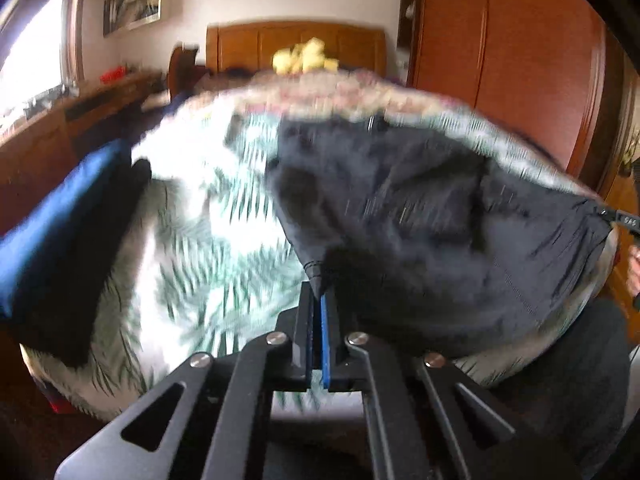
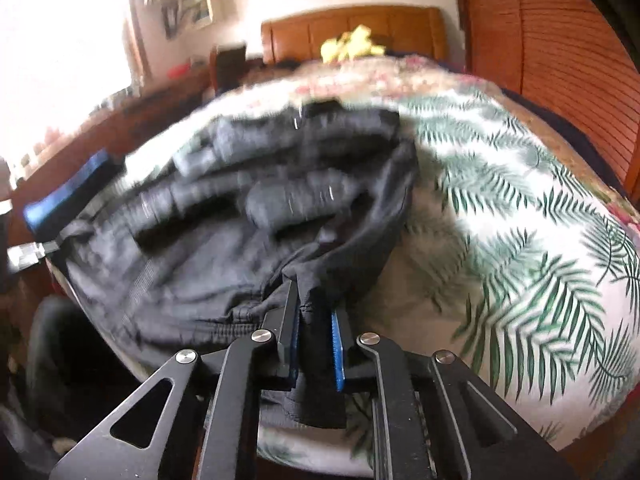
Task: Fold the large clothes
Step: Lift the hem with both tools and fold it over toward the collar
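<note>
Glaring window daylight from the left, heavy motion blur, fisheye-bent edges.

A bed cover with green fern leaves on white lies over the bed. Farther back is a flowered blanket, and behind it a wooden headboard with a yellow toy in front of it. A wooden wardrobe stands at the right. A blue cushion lies at the left edge of the bed. Pictures hang on the wall beside a bright window.
</note>
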Demonstrator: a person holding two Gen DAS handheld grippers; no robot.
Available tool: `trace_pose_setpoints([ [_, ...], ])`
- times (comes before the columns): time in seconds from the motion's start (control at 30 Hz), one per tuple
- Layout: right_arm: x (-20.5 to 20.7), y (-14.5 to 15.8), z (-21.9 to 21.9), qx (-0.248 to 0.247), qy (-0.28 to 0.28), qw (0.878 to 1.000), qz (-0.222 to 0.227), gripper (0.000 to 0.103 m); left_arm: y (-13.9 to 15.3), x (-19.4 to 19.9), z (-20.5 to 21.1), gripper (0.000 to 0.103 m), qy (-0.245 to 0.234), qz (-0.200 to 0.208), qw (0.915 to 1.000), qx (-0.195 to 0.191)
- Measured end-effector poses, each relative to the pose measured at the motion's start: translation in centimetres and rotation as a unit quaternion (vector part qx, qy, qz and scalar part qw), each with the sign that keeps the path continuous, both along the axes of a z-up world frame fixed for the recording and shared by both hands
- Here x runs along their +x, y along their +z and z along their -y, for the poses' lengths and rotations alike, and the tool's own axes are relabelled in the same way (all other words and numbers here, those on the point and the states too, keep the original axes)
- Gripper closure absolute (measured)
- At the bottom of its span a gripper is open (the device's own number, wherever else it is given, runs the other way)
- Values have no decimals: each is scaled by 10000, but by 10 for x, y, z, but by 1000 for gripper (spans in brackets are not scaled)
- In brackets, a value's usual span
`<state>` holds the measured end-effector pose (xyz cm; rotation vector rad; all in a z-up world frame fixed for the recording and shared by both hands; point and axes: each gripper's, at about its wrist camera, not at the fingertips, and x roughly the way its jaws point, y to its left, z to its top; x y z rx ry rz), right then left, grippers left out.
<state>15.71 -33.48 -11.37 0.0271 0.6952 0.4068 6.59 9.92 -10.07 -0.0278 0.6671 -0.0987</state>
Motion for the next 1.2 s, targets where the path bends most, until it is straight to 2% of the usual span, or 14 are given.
trace_pose_setpoints([
  [0.07,0,22,-2,248,1,9994,227,95,33,-1,5,103,-12,371,9993,-38],
  [0.13,1,45,-6,446,59,9982,392,96,57,2,7,103,46,522,9986,-22],
  [0.23,-2,80,-14,557,104,9959,700,96,96,2,13,103,79,876,9960,157],
  [0.43,-16,157,-18,785,205,9864,1431,97,164,-15,10,103,50,1554,9878,123],
  [0.6,-40,211,-14,718,252,9787,1907,97,213,-52,12,103,132,2087,9773,343],
  [0.7,-70,238,-5,760,146,9689,2351,97,236,-75,14,103,64,2380,9707,312],
  [0.77,-88,250,0,846,181,9623,2578,97,244,-81,13,103,17,2439,9692,324],
  [0.83,-99,257,0,772,181,9593,2712,97,243,-77,12,103,4,2385,9703,396],
  [0.93,-97,250,-5,562,230,9626,2641,97,224,-52,9,103,-19,2031,9784,377],
  [1.03,-73,219,-14,205,252,9732,2277,97,182,-9,5,103,70,1504,9876,451],
  [1.2,-20,143,-23,-267,207,9894,1411,97,117,50,5,103,206,861,9954,370],
])
